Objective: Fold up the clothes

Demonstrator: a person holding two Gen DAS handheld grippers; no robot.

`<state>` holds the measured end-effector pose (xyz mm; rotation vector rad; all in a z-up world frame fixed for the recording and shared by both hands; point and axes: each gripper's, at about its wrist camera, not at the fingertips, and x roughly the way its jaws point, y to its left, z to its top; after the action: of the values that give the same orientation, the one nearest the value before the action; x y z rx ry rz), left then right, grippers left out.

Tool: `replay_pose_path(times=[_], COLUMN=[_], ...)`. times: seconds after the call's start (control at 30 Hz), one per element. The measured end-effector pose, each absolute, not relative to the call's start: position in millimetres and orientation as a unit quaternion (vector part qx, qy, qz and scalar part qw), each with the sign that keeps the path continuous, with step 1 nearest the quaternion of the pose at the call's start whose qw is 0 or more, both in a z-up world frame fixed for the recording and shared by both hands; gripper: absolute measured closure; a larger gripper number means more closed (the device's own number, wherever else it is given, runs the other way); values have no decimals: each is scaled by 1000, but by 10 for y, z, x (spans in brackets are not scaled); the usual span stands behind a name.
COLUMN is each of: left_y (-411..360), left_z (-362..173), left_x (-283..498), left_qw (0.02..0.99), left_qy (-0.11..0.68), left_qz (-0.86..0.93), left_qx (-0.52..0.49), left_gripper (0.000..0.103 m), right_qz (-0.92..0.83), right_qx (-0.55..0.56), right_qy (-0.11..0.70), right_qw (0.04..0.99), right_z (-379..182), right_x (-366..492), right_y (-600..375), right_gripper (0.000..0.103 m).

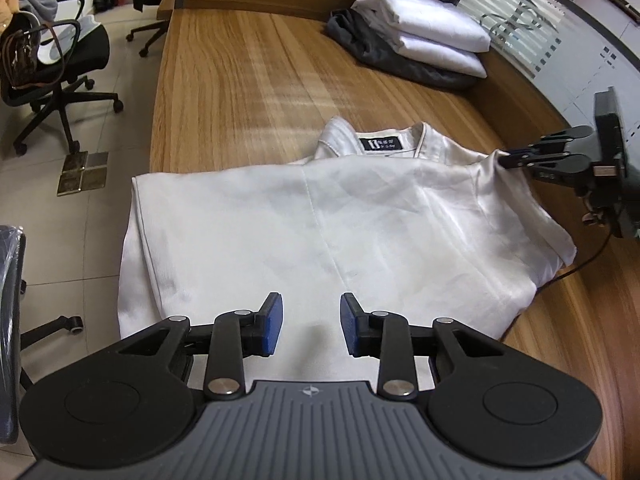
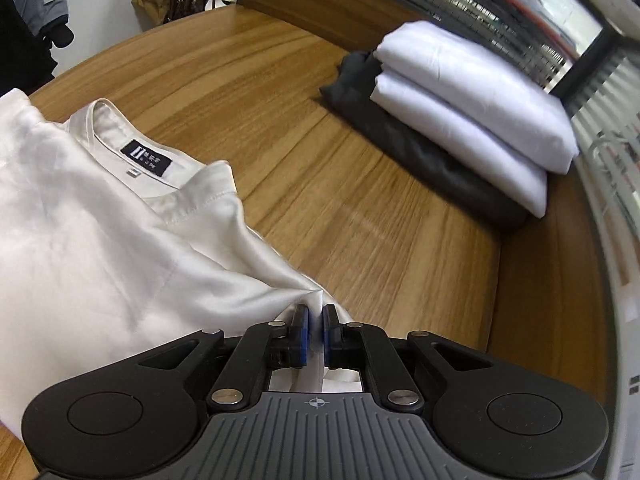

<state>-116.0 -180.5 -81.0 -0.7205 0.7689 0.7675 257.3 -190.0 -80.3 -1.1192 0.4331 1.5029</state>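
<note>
A fold of the cream shirt [image 2: 100, 240] is pinched by the right gripper [image 2: 315, 330], while the left gripper [image 1: 311, 326] is held part-open over its near hem, nothing gripped

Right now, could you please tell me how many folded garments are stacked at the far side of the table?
3 show: a white one on top, a second white one directly beneath it, and a dark grey one at the bottom. More may be hidden inside the stack.
</note>
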Motion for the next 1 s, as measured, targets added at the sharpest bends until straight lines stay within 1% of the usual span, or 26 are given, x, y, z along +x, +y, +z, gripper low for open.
replay_pose_path(times=[0.03, 0.07, 0.1, 0.2, 0.3, 0.37, 0.43, 0.47, 0.5, 0.57, 0.73, 0.77, 0.83, 0.9, 0.93, 1.0], left_y=[-1815, -1826, -1831, -1849, -1873, -1897, -1918, -1931, -1938, -1949, -1989, -1984, -1960, -1916, -1880, -1795], left_z=[-793, -776, -764, -741, -737, -734, -735, -737, -738, -741, -713, -700, -678, -664, -662, -656], left_x=[-1164, -1168, -1171, -1198, -1217, -1232, -1243, -1249, -1251, -1253, -1280, -1297, -1339, -1386, -1425, -1477], left_qw=[796, 797, 797, 794, 790, 789, 788, 787, 786, 785, 784, 784, 782, 777, 773, 760], left_qy=[356, 355, 354, 355, 357, 359, 360, 360, 361, 363, 359, 357, 350, 342, 337, 335], left_qz=[357, 358, 359, 364, 366, 367, 368, 369, 369, 370, 385, 389, 403, 420, 431, 460], left_qx=[-335, -334, -333, -334, -338, -337, -338, -339, -339, -340, -330, -326, -322, -321, -322, -313], left_gripper=[68, 68, 68, 68, 68, 68, 68, 68, 68, 67, 64, 62, 59, 55, 52, 51], right_qz=[641, 640, 636, 622, 611, 618, 629, 636, 642, 651, 639, 633, 624, 617, 613, 608], right_qx=[-476, -476, -476, -467, -453, -445, -440, -438, -438, -442, -455, -448, -427, -404, -396, -384], right_qy=[189, 193, 194, 192, 199, 208, 217, 221, 222, 221, 223, 228, 249, 277, 288, 308], right_qw=[571, 572, 576, 599, 618, 614, 604, 596, 588, 576, 579, 588, 605, 616, 620, 623], right_z=[-811, -816, -814, -745, -622, -541, -487, -481, -493, -534, -760, -785, -822, -853, -870, -892], right_x=[2595, 2624, 2653, 2774, 2889, 2919, 2908, 2880, 2846, 2769, 2674, 2700, 2782, 2877, 2916, 2983], right_y=[-1893, -1890, -1890, -1913, -1959, -2022, -2085, -2112, -2130, -2176, -2104, -2080, -2030, -1976, -1953, -1929], right_gripper=[95, 93, 87, 81, 80, 80, 78, 75, 68, 63, 63, 63, 61, 55, 55, 57])
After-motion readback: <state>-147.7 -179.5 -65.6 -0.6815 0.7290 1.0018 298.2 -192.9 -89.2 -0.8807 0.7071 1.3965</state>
